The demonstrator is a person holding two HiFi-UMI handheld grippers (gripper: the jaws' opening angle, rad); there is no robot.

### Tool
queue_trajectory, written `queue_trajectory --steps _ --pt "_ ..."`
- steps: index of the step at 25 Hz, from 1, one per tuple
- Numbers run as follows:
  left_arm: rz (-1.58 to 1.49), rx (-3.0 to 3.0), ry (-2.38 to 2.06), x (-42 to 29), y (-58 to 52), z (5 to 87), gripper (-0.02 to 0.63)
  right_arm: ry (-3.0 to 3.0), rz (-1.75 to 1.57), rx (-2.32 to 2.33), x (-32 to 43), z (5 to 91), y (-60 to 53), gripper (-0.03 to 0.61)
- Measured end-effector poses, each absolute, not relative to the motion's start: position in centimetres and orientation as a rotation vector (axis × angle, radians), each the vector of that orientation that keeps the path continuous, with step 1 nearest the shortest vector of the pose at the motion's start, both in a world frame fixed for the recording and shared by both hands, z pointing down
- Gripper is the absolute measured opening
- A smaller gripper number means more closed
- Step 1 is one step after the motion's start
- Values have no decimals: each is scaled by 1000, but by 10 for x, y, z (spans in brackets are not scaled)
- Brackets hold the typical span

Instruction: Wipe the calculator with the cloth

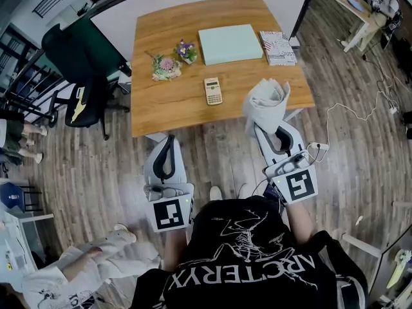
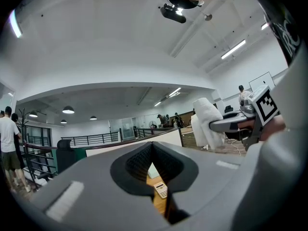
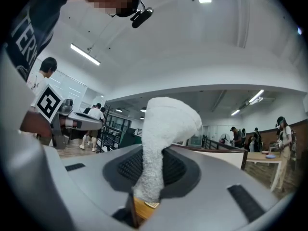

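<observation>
— What takes up the most room, and how many of each thing are there?

— One wooden table [image 1: 187, 111], bearing six things. One black office chair [image 1: 82, 89] stands off its left side, far to the left of the calculator.

— And on the table, largest first?

— One pale green flat slab [image 1: 230, 44], beyond the calculator toward the far edge. One book with a red-and-white cover [image 1: 278, 47], beyond the calculator and to its right, just beside the slab. Two small bunches of flowers: one pinkish [image 1: 166, 67] and one purple [image 1: 187, 51], both beyond the calculator and to its left. Whether they sit in pots cannot be told. Then the one calculator [image 1: 213, 91] itself, lying flat with its keys up, touched by nothing.

— How many grippers, and how do the jaws stand?

— Two. The left gripper [image 1: 168, 138] is held off the table's near edge, nearer the person than the calculator and a little left of it. Its jaws are pressed together with nothing between them; the calculator shows through the slit. The right gripper [image 1: 265, 127] is nearer than the calculator and to its right, jaws pinching the one white cloth [image 1: 267, 100].

— Where is that cloth?

— It stands up bunched from the jaws, to the right of the calculator and apart from it.
</observation>
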State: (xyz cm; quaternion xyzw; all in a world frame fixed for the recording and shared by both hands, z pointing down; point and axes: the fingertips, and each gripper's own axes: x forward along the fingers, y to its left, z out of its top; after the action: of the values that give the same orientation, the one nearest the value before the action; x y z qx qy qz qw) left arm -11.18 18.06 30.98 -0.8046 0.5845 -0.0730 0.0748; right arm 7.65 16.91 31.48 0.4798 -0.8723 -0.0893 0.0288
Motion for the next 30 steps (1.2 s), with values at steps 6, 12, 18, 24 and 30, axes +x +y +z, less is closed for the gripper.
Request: queue_trajectory --steps 6,12,18,24,30 --pt "-249 -2423 1800 -97 175 316 9 -2704 -279 1456 87 316 161 91" --pt "-254 -2383 1848 -68 168 318 9 -2710 -294 1410 120 319 148 91" --pt "-261 -2359 1865 -51 152 323 9 -2738 -299 1375 137 326 129 91" --pt "-273 -2365 1874 -59 106 331 9 -2752 -303 1332 120 333 84 91" --pt "-268 -2404 1838 -88 17 337 9 -2717 -297 1354 88 334 1 91"
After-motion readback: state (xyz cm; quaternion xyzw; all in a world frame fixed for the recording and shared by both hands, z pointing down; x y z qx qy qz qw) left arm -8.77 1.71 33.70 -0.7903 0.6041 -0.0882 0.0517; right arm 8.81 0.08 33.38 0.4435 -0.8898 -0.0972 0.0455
